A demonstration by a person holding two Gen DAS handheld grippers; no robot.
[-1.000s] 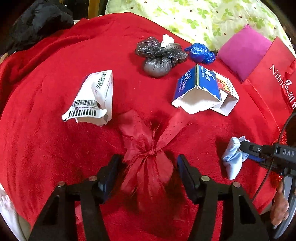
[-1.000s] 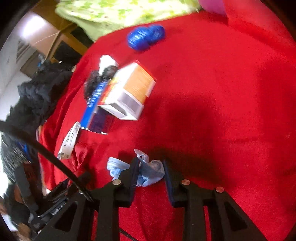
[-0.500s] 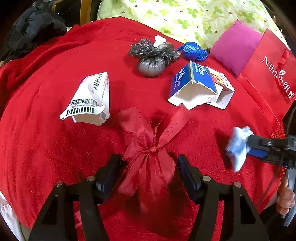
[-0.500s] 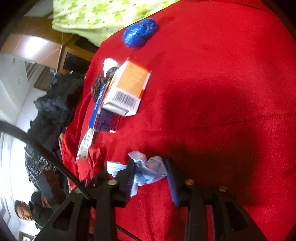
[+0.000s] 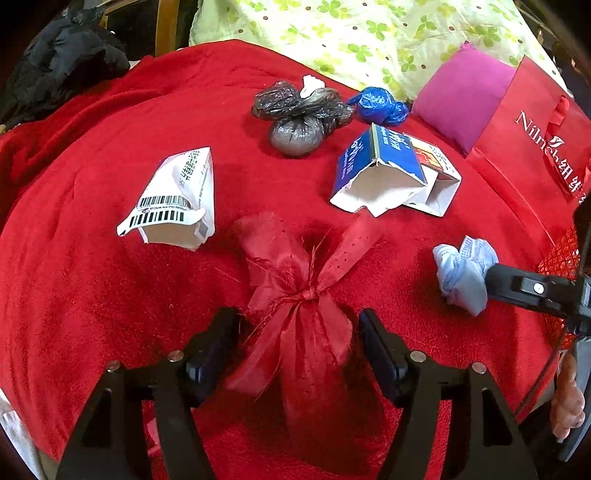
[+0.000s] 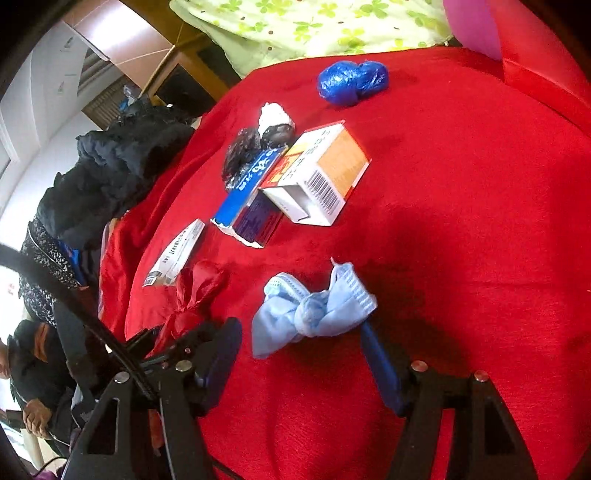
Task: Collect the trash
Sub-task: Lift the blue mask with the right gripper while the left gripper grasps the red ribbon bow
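Trash lies on a red blanket (image 5: 92, 288). My left gripper (image 5: 295, 343) is open, its fingers either side of a red ribbon bow (image 5: 299, 295). My right gripper (image 6: 299, 350) is open; a crumpled light-blue face mask (image 6: 314, 310) lies on the blanket between its fingers, touching the right finger. The mask also shows in the left wrist view (image 5: 461, 273) at the right gripper's tip. Further off lie a white carton (image 5: 173, 199), a blue carton (image 5: 380, 170) beside an orange-and-white box (image 6: 325, 173), black bags (image 5: 299, 118) and a blue bag (image 5: 380, 107).
A red shopping bag (image 5: 532, 147) stands at the right edge with a magenta cushion (image 5: 465, 92) beside it. A green floral cover (image 5: 369, 33) lies at the back. Dark clothing (image 5: 55, 62) is piled at the far left.
My right gripper held the mask shut and lifted half a second ago; now its jaws have opened and the mask rests on the blanket. The left gripper stays around the red bow.
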